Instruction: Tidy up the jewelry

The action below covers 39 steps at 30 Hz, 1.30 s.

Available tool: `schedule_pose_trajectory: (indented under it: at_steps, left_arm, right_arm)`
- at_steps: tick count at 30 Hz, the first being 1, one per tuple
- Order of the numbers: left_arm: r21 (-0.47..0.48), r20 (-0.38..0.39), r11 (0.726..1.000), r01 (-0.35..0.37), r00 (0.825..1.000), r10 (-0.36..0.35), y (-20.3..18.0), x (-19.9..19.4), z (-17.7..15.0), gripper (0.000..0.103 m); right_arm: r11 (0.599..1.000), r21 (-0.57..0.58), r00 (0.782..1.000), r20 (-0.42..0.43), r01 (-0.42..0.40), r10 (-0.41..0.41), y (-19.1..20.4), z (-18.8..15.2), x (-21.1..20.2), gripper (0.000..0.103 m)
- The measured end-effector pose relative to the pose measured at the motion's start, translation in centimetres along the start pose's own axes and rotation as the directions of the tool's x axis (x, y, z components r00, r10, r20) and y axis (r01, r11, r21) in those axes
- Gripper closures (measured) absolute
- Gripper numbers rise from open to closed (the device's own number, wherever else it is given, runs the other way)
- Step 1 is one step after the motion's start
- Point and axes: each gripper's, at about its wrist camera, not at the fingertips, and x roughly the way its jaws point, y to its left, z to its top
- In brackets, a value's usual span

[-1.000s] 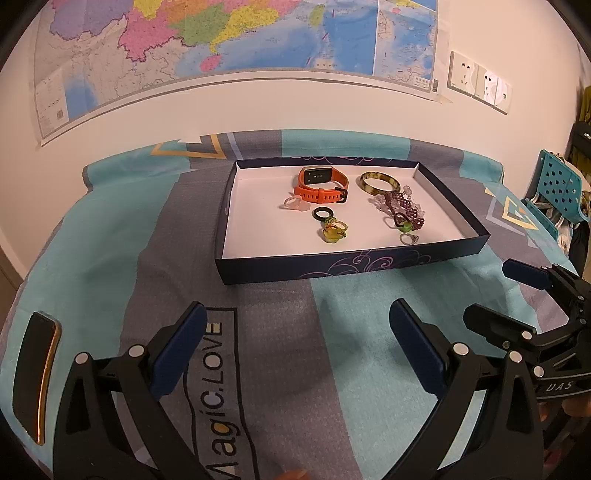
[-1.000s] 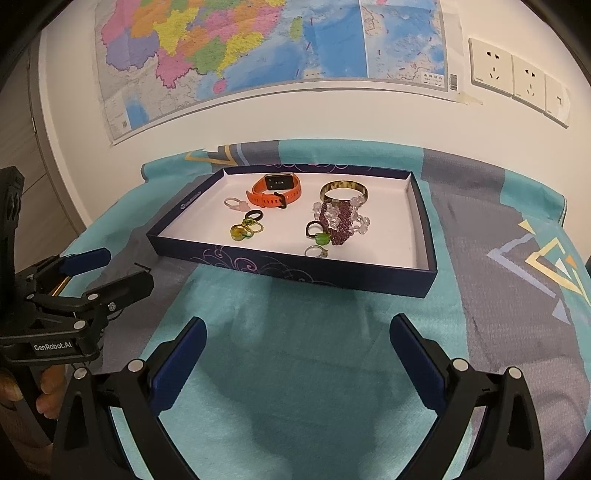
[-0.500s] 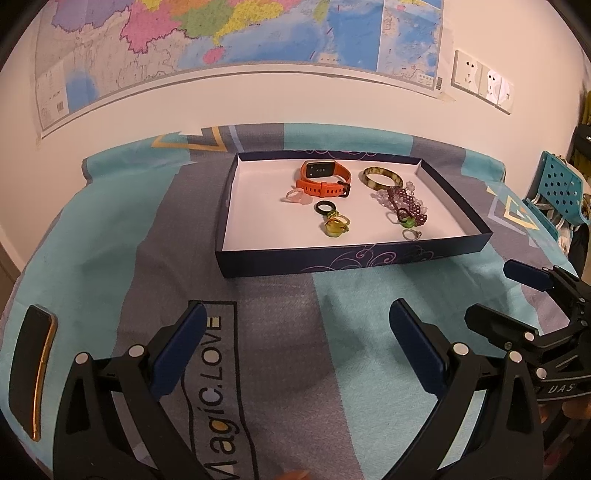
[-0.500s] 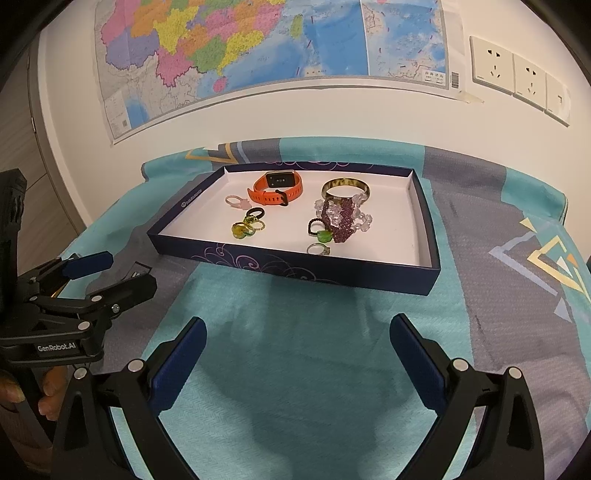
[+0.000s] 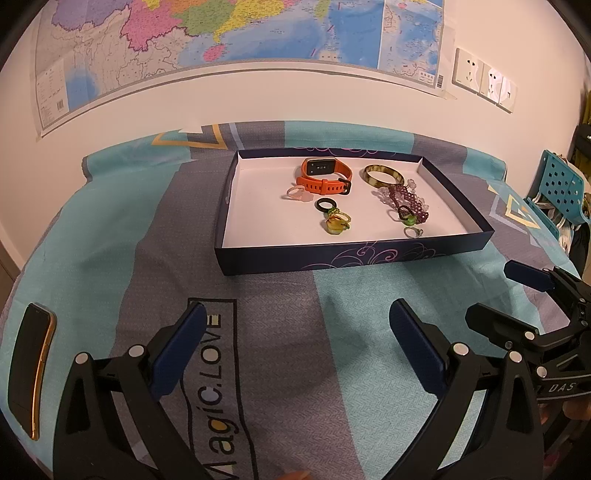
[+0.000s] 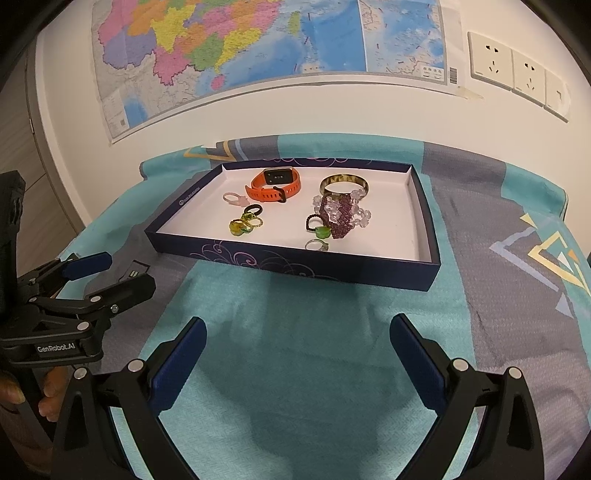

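One navy tray (image 5: 354, 254) | holds orange watch (image 5: 323, 176), bangle (image 5: 382, 175), rings | both hand-held grippers wide, empty

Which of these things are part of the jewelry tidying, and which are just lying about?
Part of the job: the box, orange watch, bangle, beaded bracelet, the rings, such as the black ring.

Just lying about: phone, wall map, wall sockets, blue chair.

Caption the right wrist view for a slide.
Both grippers, right and left, hover open before a navy tray holding an orange watch, bangle and rings.
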Motion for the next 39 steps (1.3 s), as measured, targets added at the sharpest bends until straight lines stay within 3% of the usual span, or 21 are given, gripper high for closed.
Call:
schedule_pose_trajectory:
  at_steps: [39]
  left_arm:
    - [0.003, -0.007, 1.0, 0.004, 1.0, -0.004, -0.6, 0.22, -0.18, 0.006]
  right_arm:
    - [1.0, 0.018, 1.0, -0.016, 0.003, -0.003, -0.42, -0.28, 0.5, 0.007]
